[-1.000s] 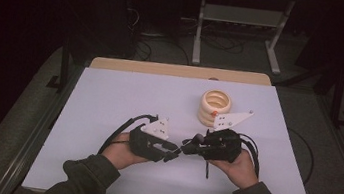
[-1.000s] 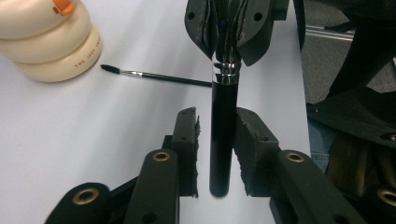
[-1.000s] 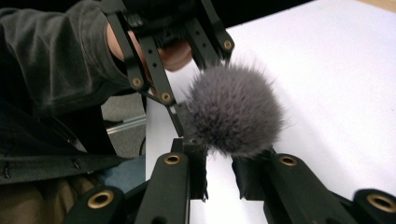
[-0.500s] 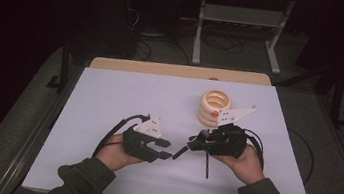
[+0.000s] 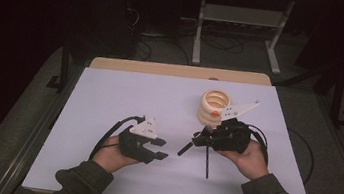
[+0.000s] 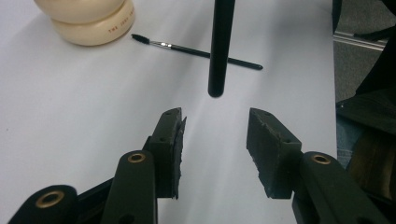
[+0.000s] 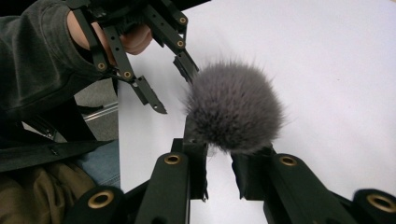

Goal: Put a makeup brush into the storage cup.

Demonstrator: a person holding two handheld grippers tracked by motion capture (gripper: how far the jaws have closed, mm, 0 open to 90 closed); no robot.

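My right gripper (image 5: 200, 139) is shut on a big powder brush, whose black handle (image 5: 184, 149) slants down to the left above the table. In the right gripper view the fluffy grey head (image 7: 233, 107) bulges out above my jaws (image 7: 219, 161). My left gripper (image 5: 160, 149) stands open just left of the handle's end. In the left gripper view the jaws (image 6: 215, 126) gape with nothing between them, and the handle's rounded tip (image 6: 217, 70) hangs a little beyond them. A thin black brush (image 5: 206, 165) lies on the white table, seen also in the left gripper view (image 6: 196, 50).
A cream ringed holder (image 5: 214, 107) stands at the back right of the white table (image 5: 124, 101); its base shows in the left gripper view (image 6: 88, 23). The left gripper (image 7: 159, 60) and a sleeve show in the right gripper view. Dark floor and a metal stand lie beyond.
The two grippers were close together at the brush handle. They have drawn apart: the left one moved back to the left and is open, and the right one kept the brush.
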